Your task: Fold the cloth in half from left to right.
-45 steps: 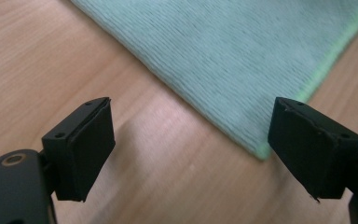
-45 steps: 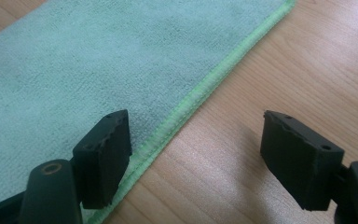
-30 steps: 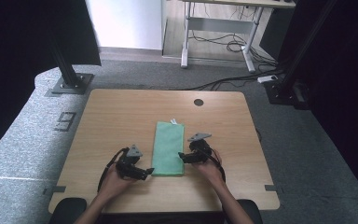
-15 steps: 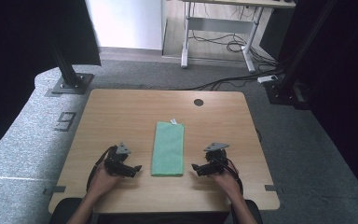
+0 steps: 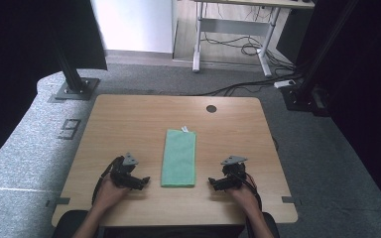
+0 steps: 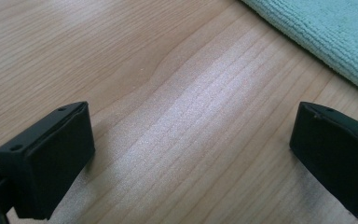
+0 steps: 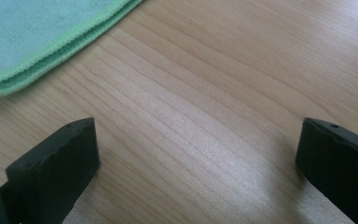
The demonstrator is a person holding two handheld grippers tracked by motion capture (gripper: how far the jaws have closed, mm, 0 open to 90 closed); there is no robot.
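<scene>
Here, a folded mint-green microfibre towel (image 5: 179, 158) lies flat as a long narrow strip at the middle of the pale wood-grain tabletop (image 5: 129, 124), its short end toward the person and a small white tag at its far end. The left hand-held gripper (image 5: 140, 182) rests on the wood just beside the towel's near left corner, jaws pointing toward the cloth; the right hand-held gripper (image 5: 214, 184) sits a little farther off the near right corner, likewise turned inward. Both are held low at the tabletop's near edge, a hand behind each. In the left gripper view the two black jaws stand wide apart with bare wood between them and nothing held, the towel's ribbed edge (image 6: 326, 37) crossing the upper right corner. In the right gripper view the jaws are equally spread and empty, the towel's stacked, stitched edge (image 7: 42, 32) lying at upper left, clear of the jaws. A round dark cable hole (image 5: 211, 108) marks the tabletop's far side
</scene>
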